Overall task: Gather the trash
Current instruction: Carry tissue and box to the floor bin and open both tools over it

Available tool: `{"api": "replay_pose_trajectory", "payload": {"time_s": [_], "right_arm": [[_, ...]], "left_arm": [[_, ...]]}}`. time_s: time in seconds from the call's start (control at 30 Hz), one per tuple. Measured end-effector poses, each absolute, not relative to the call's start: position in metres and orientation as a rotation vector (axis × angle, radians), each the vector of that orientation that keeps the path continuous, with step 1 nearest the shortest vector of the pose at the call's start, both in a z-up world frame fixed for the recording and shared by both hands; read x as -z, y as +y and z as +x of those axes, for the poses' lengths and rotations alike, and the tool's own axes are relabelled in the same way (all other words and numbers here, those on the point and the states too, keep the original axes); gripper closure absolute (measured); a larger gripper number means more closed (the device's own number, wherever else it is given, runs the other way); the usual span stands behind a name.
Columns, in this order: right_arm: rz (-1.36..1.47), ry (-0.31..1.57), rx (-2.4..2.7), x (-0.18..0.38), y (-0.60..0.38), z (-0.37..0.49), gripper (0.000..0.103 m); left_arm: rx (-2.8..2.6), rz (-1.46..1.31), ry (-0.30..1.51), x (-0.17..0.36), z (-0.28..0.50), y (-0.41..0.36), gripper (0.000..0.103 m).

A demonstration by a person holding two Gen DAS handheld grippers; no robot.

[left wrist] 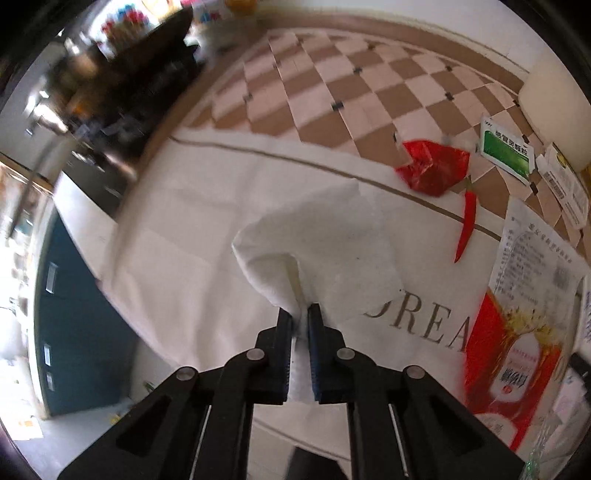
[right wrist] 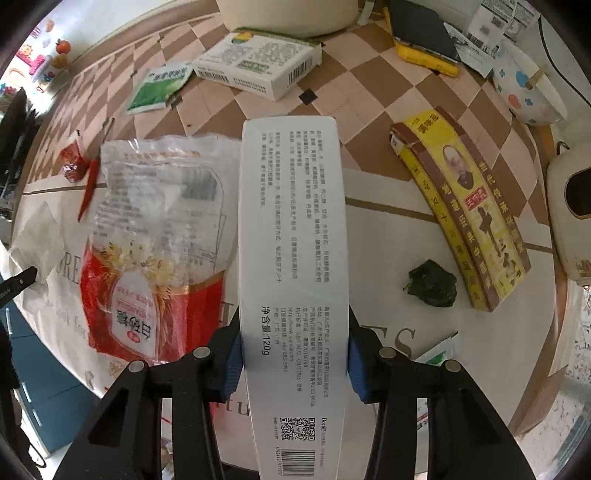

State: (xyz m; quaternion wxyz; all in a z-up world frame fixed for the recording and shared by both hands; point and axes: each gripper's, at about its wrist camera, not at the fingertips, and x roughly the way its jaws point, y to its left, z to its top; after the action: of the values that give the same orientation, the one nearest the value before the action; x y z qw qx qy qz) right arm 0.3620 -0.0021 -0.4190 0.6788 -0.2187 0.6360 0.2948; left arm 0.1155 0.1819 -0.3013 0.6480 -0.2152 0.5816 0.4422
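Note:
My left gripper [left wrist: 298, 314] is shut on a crumpled white paper napkin [left wrist: 325, 251] and holds it above the table; the napkin also shows in the right wrist view [right wrist: 37, 236] at the far left. My right gripper [right wrist: 293, 354] is shut on a long white carton [right wrist: 291, 236] with black print and a barcode, held above the tablecloth. On the table lie a red and clear plastic bag [right wrist: 155, 236], a red chili [left wrist: 467, 221], a crumpled red wrapper [left wrist: 432, 166], a green sachet [left wrist: 506, 147] and a dark green crumpled scrap [right wrist: 432, 282].
A yellow and brown box [right wrist: 469, 206], a white medicine box [right wrist: 258, 62], a spotted bowl [right wrist: 524, 88], a phone on a yellow case [right wrist: 424, 33] and a cream appliance [right wrist: 570, 218] stand on the checkered cloth [left wrist: 332, 85]. The table edge and a blue cabinet [left wrist: 74, 314] are at left.

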Motion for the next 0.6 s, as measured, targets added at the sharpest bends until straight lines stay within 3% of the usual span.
{"api": "replay_pose_trajectory", "payload": {"time_s": [0.3,0.6], "right_arm": [[-0.465,1.336,-0.718,0.368,-0.01,0.354,0.055],[-0.476,1.209,-0.849,0.293,0.009,0.283,0.055]], "left_arm": [[-1.067,-0.377,1.206,0.26,0.105,0.144,0.097],[-1.116,-0.386,1.081,0.232,0.026,0.145,0.097]]}}
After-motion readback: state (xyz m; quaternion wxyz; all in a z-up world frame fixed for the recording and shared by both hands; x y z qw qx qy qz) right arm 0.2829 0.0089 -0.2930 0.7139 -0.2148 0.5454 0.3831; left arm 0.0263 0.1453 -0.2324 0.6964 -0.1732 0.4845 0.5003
